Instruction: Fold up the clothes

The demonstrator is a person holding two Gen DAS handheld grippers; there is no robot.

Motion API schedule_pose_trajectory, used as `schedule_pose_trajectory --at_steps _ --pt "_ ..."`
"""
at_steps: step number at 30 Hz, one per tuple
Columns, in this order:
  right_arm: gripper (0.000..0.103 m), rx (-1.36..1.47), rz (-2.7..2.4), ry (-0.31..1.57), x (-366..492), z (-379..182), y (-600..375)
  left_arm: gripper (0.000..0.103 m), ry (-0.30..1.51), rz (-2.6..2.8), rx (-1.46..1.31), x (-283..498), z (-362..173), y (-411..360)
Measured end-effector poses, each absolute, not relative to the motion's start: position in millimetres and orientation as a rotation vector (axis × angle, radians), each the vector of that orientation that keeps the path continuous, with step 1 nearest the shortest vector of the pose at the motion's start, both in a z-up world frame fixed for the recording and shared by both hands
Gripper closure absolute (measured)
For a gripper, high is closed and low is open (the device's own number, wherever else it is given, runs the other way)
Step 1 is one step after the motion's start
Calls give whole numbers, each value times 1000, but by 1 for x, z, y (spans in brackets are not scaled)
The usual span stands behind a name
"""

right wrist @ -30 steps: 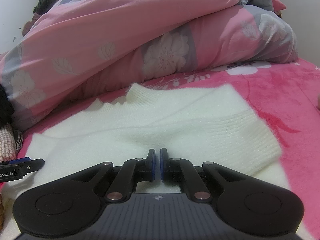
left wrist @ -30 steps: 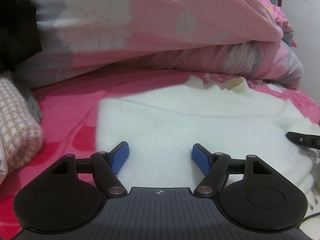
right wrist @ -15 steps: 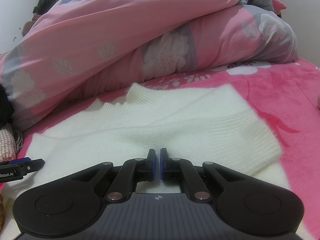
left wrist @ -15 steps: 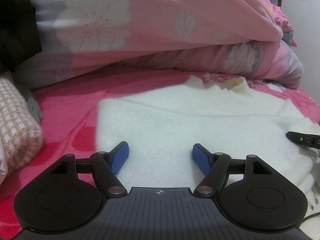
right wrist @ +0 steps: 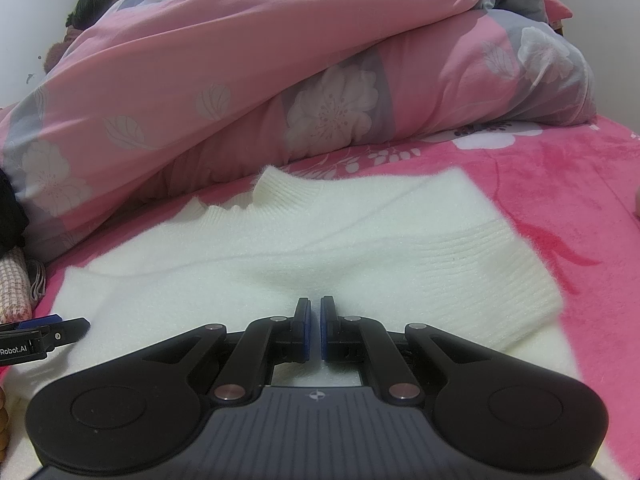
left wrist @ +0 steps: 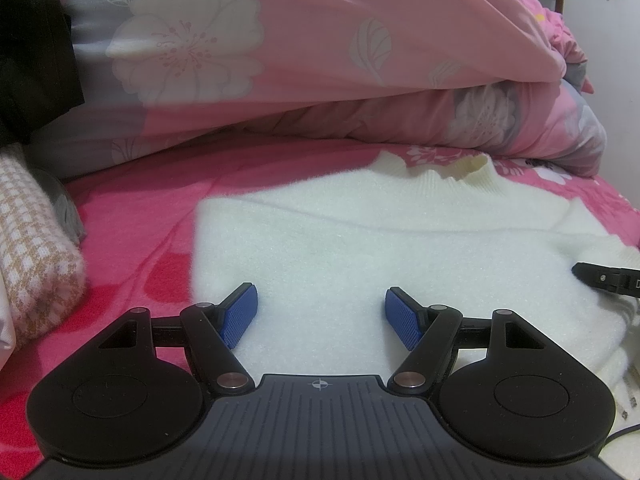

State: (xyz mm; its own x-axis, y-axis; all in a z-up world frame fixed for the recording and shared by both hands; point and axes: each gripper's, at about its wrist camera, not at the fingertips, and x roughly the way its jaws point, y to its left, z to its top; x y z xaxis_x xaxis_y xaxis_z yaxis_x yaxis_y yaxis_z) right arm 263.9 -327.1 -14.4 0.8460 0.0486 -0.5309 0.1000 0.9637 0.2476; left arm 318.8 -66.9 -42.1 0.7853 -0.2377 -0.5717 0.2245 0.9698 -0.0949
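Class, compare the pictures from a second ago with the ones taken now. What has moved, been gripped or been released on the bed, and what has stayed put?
Nothing has visibly changed. The left tool stays open over the fluffy white knitted sweater, and the right tool stays nearly closed with a thin gap between its blue pads, low over the same sweater. The sweater lies as before on the pink floral blanket.
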Motion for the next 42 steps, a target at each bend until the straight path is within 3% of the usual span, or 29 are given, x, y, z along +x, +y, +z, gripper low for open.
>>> schedule_pose_trajectory --at_steps 42 --pt "100 277 -25 563 263 -16 -327 31 620 -247 -22 321 -42 -70"
